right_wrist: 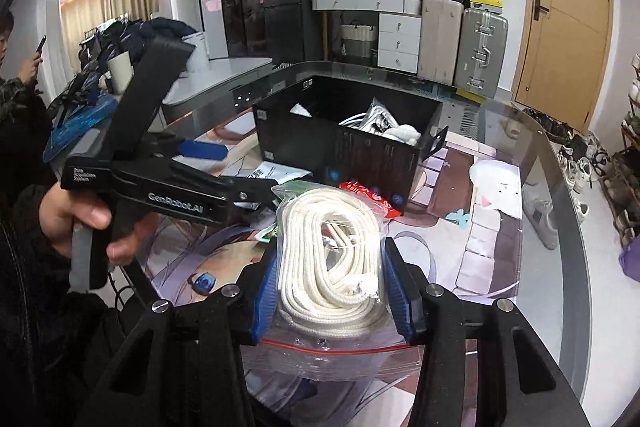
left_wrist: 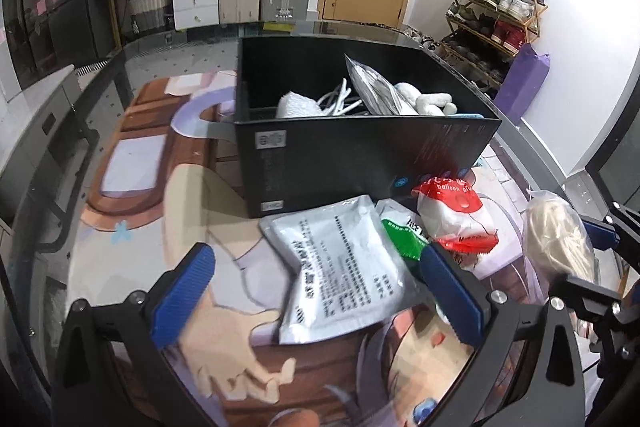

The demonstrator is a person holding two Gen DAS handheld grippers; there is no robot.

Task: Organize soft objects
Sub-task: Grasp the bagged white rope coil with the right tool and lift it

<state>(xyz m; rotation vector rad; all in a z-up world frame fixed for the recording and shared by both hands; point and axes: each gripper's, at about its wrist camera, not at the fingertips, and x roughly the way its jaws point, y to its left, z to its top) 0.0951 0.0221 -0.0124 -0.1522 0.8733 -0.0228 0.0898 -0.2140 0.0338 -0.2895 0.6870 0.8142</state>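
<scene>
- Glass-topped table [left_wrist: 132,75] with a cartoon-print mat under the glass fills both views; one black box [left_wrist: 360,151] stands on it, open at the top.
- Inside the box I count one silver pouch [left_wrist: 374,91], one white towel roll [left_wrist: 298,105], a tangle of white cable and one white plush piece; more may be hidden.
- Three packets lie on the table just in front of the box: one grey printed pouch [left_wrist: 340,267], one green-and-white packet [left_wrist: 404,233] partly under it, one red-and-white balloon bag [left_wrist: 456,215].
- One zip bag of coiled white rope [right_wrist: 332,267] sits clamped between my right tongs [right_wrist: 332,291], lifted above the table near the box.
- My left tongs [left_wrist: 316,295] hang wide apart over the grey pouch, gripping nothing.
- My left hand [right_wrist: 80,223] wraps that handle, tongs pointing toward the box.
</scene>
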